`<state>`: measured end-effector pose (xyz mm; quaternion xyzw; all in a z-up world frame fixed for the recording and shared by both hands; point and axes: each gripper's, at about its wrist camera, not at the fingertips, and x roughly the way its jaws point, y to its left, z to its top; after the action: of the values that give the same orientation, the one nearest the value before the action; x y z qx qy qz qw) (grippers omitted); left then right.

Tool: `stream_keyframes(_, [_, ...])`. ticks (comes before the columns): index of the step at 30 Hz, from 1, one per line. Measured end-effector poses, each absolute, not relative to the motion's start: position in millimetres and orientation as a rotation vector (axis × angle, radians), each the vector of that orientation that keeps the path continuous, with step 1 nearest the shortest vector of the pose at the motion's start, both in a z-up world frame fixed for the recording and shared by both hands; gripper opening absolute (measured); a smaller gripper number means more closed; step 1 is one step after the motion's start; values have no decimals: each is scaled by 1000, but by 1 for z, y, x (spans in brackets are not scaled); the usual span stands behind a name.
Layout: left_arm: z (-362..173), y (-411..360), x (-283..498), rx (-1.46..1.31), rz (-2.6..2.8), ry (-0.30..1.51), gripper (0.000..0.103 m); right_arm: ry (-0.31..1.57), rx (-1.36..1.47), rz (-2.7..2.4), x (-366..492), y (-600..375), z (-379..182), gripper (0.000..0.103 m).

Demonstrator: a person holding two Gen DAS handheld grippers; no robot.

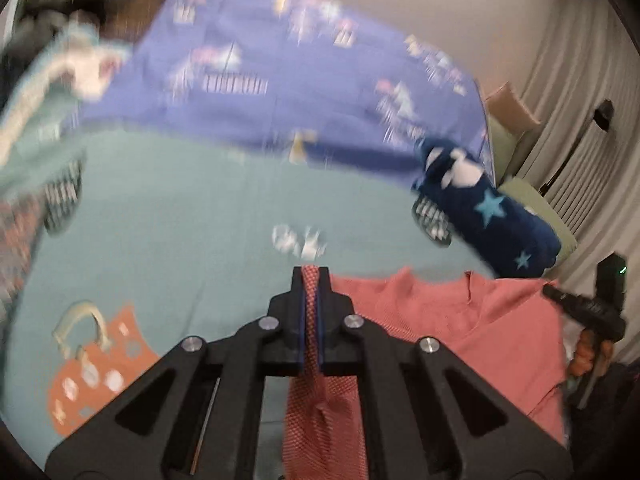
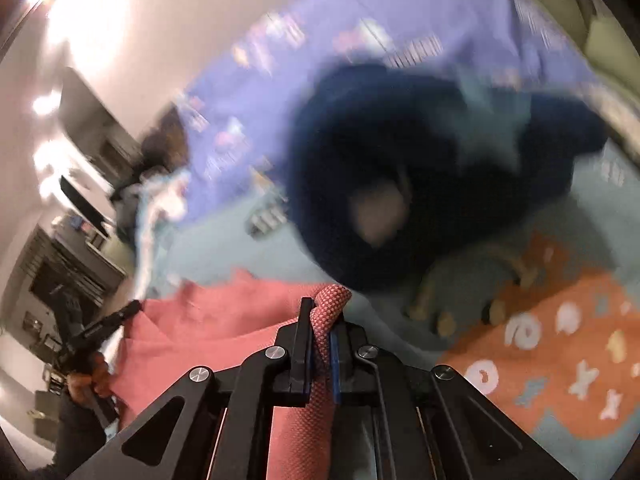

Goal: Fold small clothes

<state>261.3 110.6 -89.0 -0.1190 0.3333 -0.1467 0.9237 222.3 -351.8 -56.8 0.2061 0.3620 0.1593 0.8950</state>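
Note:
A small salmon-pink knit garment (image 1: pixel 472 336) hangs spread between my two grippers above a teal bed cover (image 1: pixel 180 216). My left gripper (image 1: pixel 311 280) is shut on one bunched edge of it, the fabric running down between the jaws. My right gripper (image 2: pixel 322 312) is shut on another bunched edge; the pink cloth (image 2: pixel 192 320) stretches off to its left. In the left wrist view the right gripper (image 1: pixel 560 296) shows at the garment's far right edge, held by a hand. The left gripper (image 2: pixel 128 312) shows likewise in the right wrist view.
A dark blue star-print garment (image 1: pixel 492 208) lies crumpled at the right, large ahead in the right wrist view (image 2: pixel 400 168). A purple patterned sheet (image 1: pixel 280 80) covers the bed's far part. An orange bag print (image 1: pixel 100 368) marks the cover. Pale clothes (image 1: pixel 80 68) lie far left. Curtains (image 1: pixel 580 100) hang right.

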Motion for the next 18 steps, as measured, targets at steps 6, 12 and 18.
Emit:
stream_keyframes(6, [-126,108,292,-126,-195,862,7,929,331,210,256,-344,-93,7])
stream_keyframes(12, [-106,149,242,-310,-254,857,31,913,431,175,198,-369,-84,30])
stream_keyframes(18, [-101,147,155,-271,-392,869,51,924,365,222,112,-354,-74,30])
